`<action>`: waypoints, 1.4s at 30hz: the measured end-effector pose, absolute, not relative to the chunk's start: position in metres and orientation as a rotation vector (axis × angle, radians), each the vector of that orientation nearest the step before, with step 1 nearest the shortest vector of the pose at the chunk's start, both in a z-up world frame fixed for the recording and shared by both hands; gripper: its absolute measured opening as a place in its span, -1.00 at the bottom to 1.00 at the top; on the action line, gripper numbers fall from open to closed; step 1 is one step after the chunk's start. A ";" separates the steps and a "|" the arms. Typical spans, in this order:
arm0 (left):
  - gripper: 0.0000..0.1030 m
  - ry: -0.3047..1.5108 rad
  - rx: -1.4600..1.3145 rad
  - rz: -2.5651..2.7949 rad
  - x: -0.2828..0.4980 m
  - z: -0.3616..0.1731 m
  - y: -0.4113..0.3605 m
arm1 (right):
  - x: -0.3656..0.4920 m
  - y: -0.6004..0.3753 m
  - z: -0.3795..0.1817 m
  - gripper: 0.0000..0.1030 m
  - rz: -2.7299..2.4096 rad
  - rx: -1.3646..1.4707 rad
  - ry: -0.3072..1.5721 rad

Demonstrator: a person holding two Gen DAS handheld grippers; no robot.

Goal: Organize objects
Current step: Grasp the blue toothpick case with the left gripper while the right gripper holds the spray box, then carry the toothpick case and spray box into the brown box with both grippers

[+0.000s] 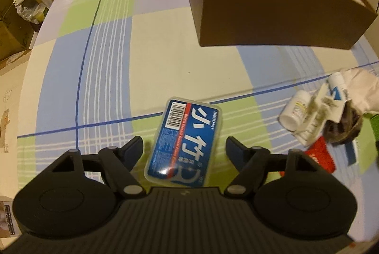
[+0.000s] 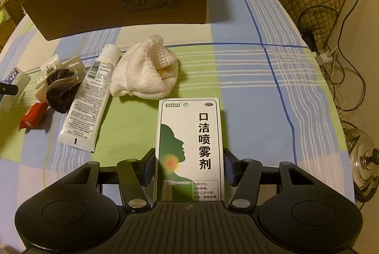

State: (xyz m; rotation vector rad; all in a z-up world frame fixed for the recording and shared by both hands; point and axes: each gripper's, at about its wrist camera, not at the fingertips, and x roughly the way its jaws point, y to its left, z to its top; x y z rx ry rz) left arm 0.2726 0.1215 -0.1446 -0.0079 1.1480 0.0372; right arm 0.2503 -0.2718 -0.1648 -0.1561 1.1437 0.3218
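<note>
Two hand-held grippers, one per hand, both angled down at a checked tabletop [image 2: 236, 78].

Item 1: left hand-held gripper [image 1: 184, 147], released; its jaws stand apart on either side of a blue-labelled plastic case [image 1: 183, 142] lying flat on the cloth, pads not touching it.

Item 2: right hand-held gripper [image 2: 189, 167], clenched on a white-and-green spray carton [image 2: 189, 147], pads pressing its long sides near the lower end.

Item 3: loose lot beyond the carton: white knitted cloth [image 2: 144, 71], white tube [image 2: 92, 93], dark hair scrunchie [image 2: 60, 88], red packet [image 2: 32, 116], white bottle [image 1: 293, 112].

Item 4: open brown cardboard box [image 2: 118, 0] at the far side, judged the likely destination.

Risks: the case sits skewed to the left jaws, so closing could catch a corner and spin or skid it on the smooth cloth. The carton is held low, so a quick swing may pivot it or crush its thin walls. A low carry could clip the box rim.
</note>
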 end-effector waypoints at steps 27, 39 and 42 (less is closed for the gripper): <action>0.04 1.120 -0.034 0.032 0.249 -0.122 0.106 | 0.239 -0.284 -0.143 0.02 0.344 -0.130 1.109; 0.05 1.020 -0.045 -0.014 0.253 -0.072 0.070 | 0.248 -0.283 -0.088 0.02 0.422 -0.111 0.998; 0.05 0.988 -0.041 -0.041 0.262 -0.057 0.061 | 0.259 -0.282 -0.078 0.02 0.475 -0.046 0.997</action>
